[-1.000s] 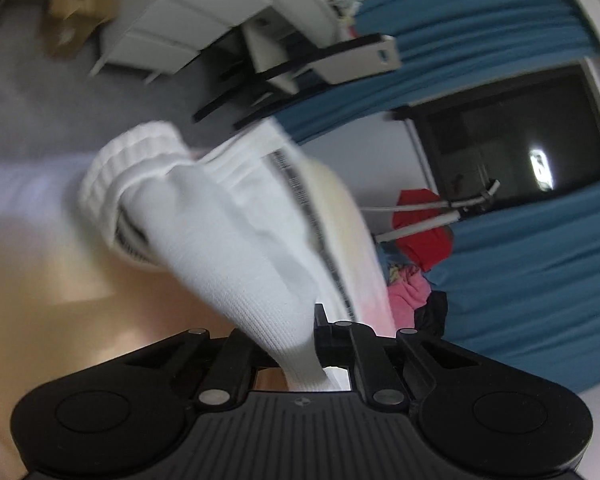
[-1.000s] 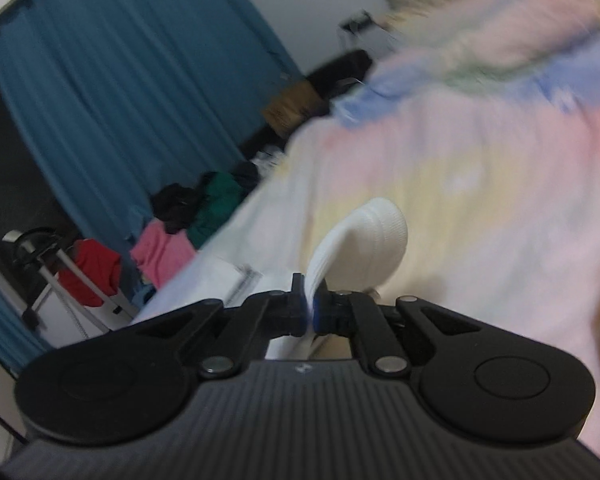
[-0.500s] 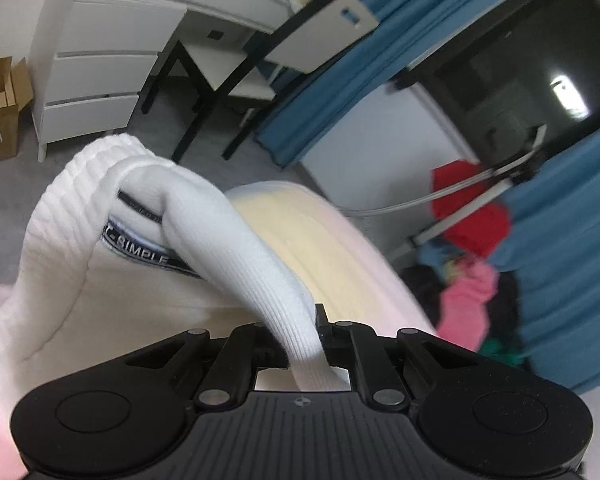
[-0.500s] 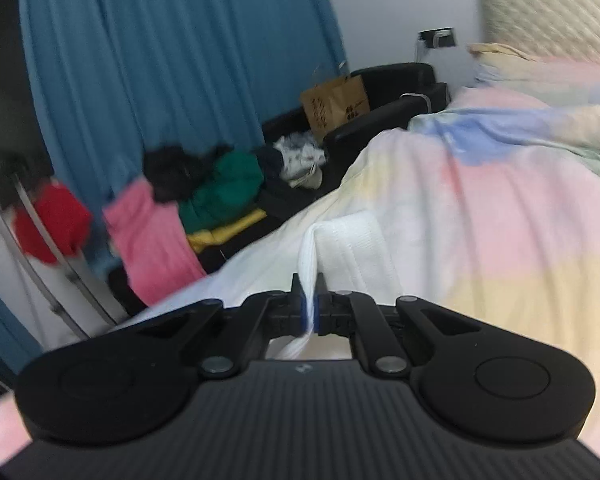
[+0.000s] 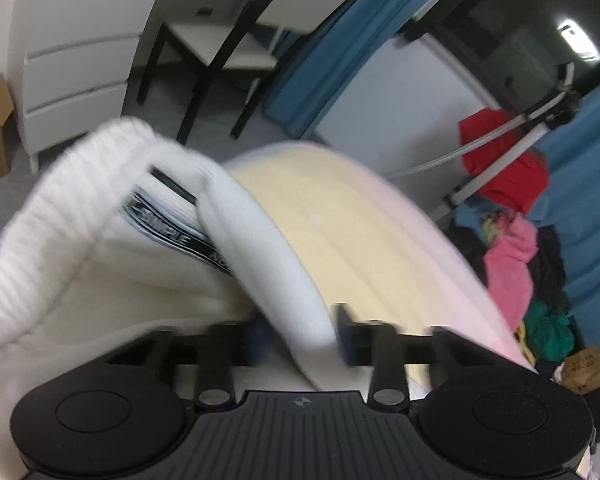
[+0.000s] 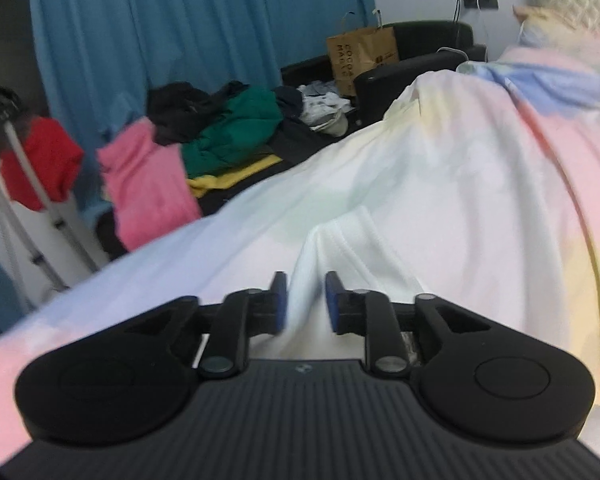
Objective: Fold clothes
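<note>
A white garment (image 5: 172, 240) droops over the bed (image 6: 480, 168), one fold running between the spread fingers of the left claw (image 5: 300, 332), another between those of the right claw (image 6: 306, 304), also parted. With neither claw pinching, the cloth could slide off and bunch, spoiling the fold, should either pull away carelessly.

Both cameras sit just behind their tongs, low and close over the bed (image 6: 480, 168). The left faces the desk (image 5: 220, 48) and dresser (image 5: 80, 72); the right faces the curtain (image 6: 204, 24). Both catch the clothes pile (image 5: 516, 264).
</note>
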A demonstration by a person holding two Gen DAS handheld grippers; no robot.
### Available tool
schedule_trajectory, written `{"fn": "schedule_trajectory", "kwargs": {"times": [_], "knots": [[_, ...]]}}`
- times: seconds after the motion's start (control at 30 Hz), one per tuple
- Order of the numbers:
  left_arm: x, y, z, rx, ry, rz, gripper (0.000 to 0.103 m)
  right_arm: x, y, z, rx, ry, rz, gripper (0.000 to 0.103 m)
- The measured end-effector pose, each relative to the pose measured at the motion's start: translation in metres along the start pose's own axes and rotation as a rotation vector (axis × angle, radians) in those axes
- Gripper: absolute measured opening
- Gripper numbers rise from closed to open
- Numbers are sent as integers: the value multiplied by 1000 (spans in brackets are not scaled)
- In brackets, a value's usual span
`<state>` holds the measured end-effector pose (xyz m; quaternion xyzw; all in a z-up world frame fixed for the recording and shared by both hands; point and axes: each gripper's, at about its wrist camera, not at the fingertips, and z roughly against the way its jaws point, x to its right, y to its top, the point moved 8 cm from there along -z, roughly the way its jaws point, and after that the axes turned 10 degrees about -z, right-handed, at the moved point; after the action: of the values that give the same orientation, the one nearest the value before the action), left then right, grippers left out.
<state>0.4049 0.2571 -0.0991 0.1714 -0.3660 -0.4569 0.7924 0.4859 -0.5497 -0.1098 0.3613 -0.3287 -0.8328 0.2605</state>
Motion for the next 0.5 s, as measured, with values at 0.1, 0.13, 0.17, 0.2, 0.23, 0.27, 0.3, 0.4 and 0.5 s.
{"fn": "schedule_trajectory", "kwargs": {"times": [0.1,0.13,0.17,0.2,0.23,0.27,0.3,0.4,0.5], "knots": [[2,-9,40,56,-57,-8,65,14,2,42,24,62,-77,69],[0,-17,53,64,-65,4,67,19,1,57,26,89,-103,70],[-2,-26,67,73,-74,15,72,25,-2,73,19,117,-131,70],[-3,-35,80,81,-82,27,75,32,-6,87,2,145,-163,70],[-6,-44,93,85,-92,42,76,38,-11,101,-19,174,-196,70],[-11,-57,105,75,-105,70,77,45,-20,115,-49,206,-232,70],[-17,-70,116,64,-118,97,77,51,-30,126,-84,236,-264,70],[-44,-102,136,36,-148,209,80,69,-67,151,-212,299,-372,70],[-66,-128,137,-19,-152,325,79,83,-107,166,-350,341,-472,70]]}}
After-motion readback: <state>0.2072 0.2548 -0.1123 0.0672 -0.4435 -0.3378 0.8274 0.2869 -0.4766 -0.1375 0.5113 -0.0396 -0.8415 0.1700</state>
